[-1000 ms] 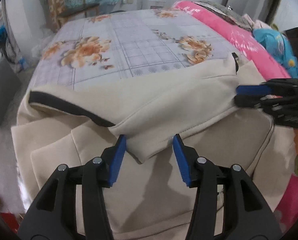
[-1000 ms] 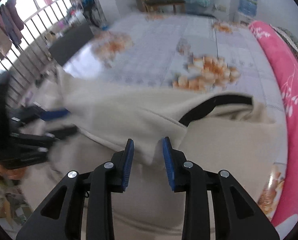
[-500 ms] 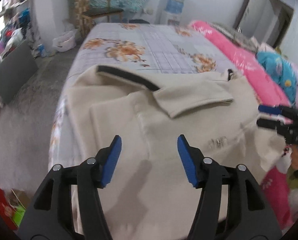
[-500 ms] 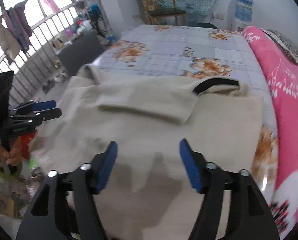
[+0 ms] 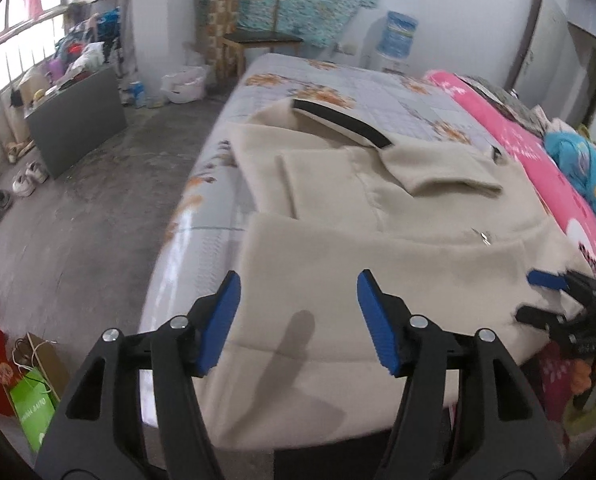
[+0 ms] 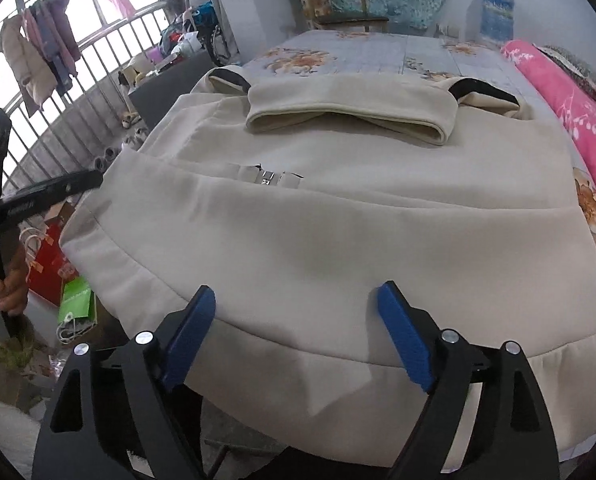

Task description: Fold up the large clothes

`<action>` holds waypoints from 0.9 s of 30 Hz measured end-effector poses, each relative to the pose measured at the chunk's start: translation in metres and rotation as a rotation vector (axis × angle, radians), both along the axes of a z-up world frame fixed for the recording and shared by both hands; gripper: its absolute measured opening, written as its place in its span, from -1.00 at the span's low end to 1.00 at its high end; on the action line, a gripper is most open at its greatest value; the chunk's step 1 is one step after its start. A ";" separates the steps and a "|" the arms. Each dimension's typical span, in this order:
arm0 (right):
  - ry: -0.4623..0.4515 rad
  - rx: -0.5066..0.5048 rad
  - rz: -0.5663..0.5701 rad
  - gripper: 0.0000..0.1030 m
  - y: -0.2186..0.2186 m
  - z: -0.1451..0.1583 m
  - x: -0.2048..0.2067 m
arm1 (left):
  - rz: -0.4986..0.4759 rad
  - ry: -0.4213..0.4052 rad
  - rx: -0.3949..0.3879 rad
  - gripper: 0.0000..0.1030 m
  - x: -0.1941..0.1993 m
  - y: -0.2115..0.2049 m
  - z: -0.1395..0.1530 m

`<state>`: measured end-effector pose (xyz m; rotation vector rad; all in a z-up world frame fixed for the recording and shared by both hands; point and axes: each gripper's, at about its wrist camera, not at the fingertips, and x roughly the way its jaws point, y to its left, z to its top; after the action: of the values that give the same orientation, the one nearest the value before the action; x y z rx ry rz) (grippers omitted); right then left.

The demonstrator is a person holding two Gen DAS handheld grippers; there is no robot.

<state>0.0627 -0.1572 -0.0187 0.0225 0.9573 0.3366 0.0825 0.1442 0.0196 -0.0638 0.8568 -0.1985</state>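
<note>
While both grippers hang wide open and empty at the near edge of the bed (image 5: pixel 378 84), next grab judged to be the hem. Cream jacket (image 6: pixel 338 208) spread flat on bed, straight ahead of both; long axis across the view, sleeves folded in over the chest, hem draped over near edge. Left gripper (image 5: pixel 298 320) over hem's left part, right gripper (image 6: pixel 293 332) near its middle; neither touching cloth. Green bag (image 5: pixel 33 412) on floor, contents not visible
</note>
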 end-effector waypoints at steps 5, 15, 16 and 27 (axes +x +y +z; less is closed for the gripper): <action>0.002 -0.003 0.001 0.61 0.001 -0.001 0.002 | 0.043 0.043 -0.058 -0.16 0.028 0.022 -0.017; 0.011 -0.006 -0.002 0.61 0.001 -0.001 -0.001 | -0.101 -0.016 -0.339 -0.38 0.034 0.036 -0.012; 0.010 -0.007 -0.003 0.61 0.002 -0.001 -0.002 | -0.116 -0.032 -0.346 -0.38 0.031 0.035 -0.009; 0.011 -0.010 -0.007 0.61 0.004 -0.002 -0.002 | -0.099 0.060 -0.297 -0.38 0.044 0.028 -0.027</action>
<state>0.0606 -0.1537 -0.0202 0.0180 0.9696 0.3257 0.1265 0.1718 -0.0070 -0.3062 0.8860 -0.4181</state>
